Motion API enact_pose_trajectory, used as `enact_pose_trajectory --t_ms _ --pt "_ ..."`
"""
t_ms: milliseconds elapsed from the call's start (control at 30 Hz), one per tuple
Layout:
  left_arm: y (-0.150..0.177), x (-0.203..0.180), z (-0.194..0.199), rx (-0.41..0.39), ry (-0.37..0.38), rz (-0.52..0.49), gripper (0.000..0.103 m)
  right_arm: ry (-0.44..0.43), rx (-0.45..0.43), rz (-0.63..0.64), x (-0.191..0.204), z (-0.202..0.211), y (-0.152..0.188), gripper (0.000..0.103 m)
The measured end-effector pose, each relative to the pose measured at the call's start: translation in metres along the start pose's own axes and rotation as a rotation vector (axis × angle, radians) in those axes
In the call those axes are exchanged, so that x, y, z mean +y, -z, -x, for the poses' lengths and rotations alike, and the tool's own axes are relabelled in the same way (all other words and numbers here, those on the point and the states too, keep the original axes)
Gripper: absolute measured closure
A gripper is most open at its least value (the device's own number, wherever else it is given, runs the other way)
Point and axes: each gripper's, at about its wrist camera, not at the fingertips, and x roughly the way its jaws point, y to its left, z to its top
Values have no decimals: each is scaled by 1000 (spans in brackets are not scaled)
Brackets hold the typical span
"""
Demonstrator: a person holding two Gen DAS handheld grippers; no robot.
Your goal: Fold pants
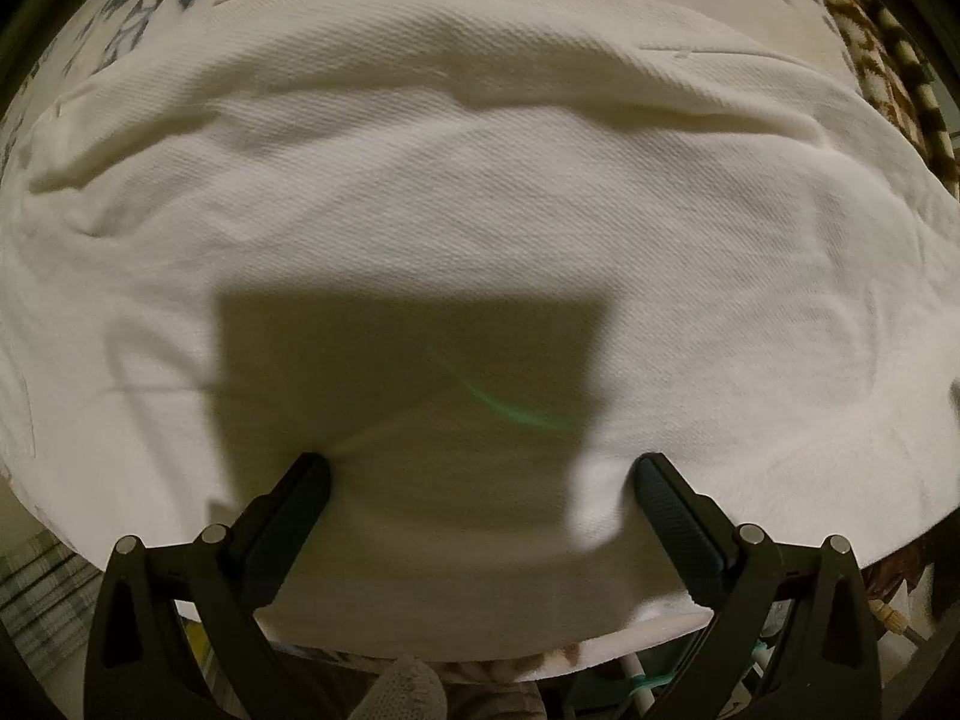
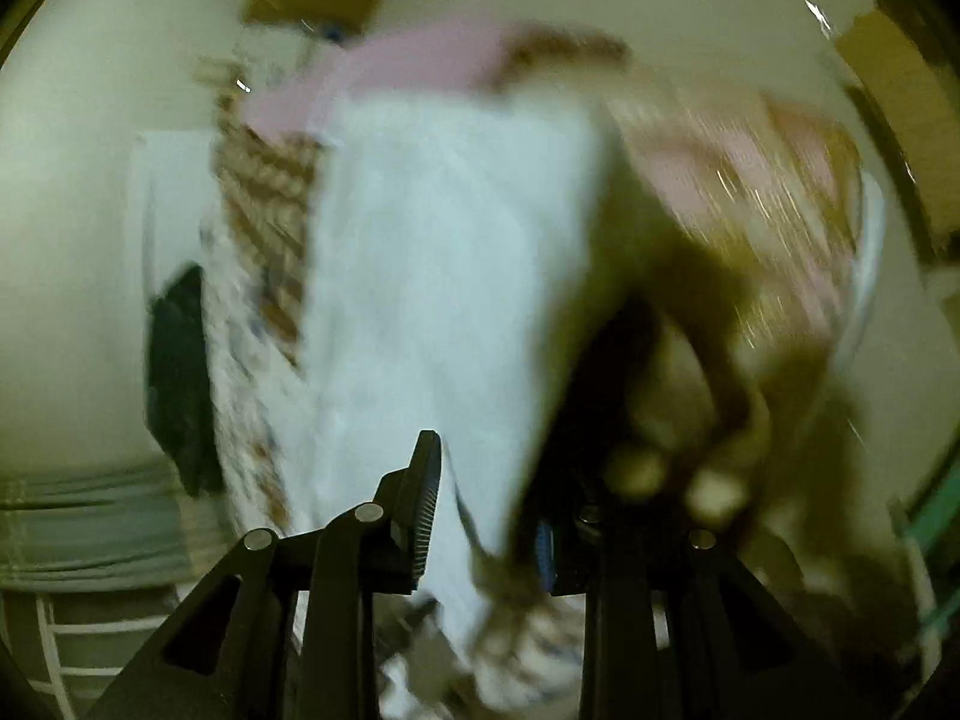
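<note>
**Soft white pants, one end lifting, the other lying flat**

Nearest in the left wrist view, the left gripper [image 1: 480, 474] is pointing down at the pants [image 1: 480, 192] with its jaws standing wide apart. Both fingertips [image 1: 315, 471] are sitting at or just above the cloth; whether they are pressing into it cannot be told. Nothing is pinched between them. The gripper's square shadow is falling on the fabric just ahead of the tips.

Beyond that, the pants are spreading across almost the whole view as a broad, pale panel with a fine woven rib and a few shallow creases running across. They are lying on a patterned blanket [image 1: 900, 78], which is showing at the far corners.

In the right wrist view, which is badly blurred, the right gripper [image 2: 486, 510] is angling down with its jaws narrow, and a strip of the pants [image 2: 444, 240] is running up between them. It looks clamped on an edge, though the blur is hiding the far finger. Farther off, the cloth is widening over the blanket [image 2: 264, 192] and a pink patch [image 2: 408, 66] behind it.

Judging by the creases and drape, the fabric is handling as light and limp: it is likely sagging wherever it is unsupported and sliding easily over itself. A pinch at a hem or corner, through all layers, seems the safest hold; a grab mid-panel would probably bunch the top layer only.
</note>
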Motion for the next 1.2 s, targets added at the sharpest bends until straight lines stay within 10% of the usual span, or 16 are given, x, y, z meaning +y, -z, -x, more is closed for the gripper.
enact_pose_trajectory --t_ms 333,700,900,1200 --pt "42 13 3 -12 -2 8 0 103 56 49 22 -45 -35 75" --pt "37 27 7 32 28 -13 0 153 -25 -74 -5 -15 -22 96" --pt "38 52 54 -48 81 -40 0 140 -133 117 64 26 11 97" --pt "46 156 123 -143 204 95 0 72 -55 441 189 20 101 97"
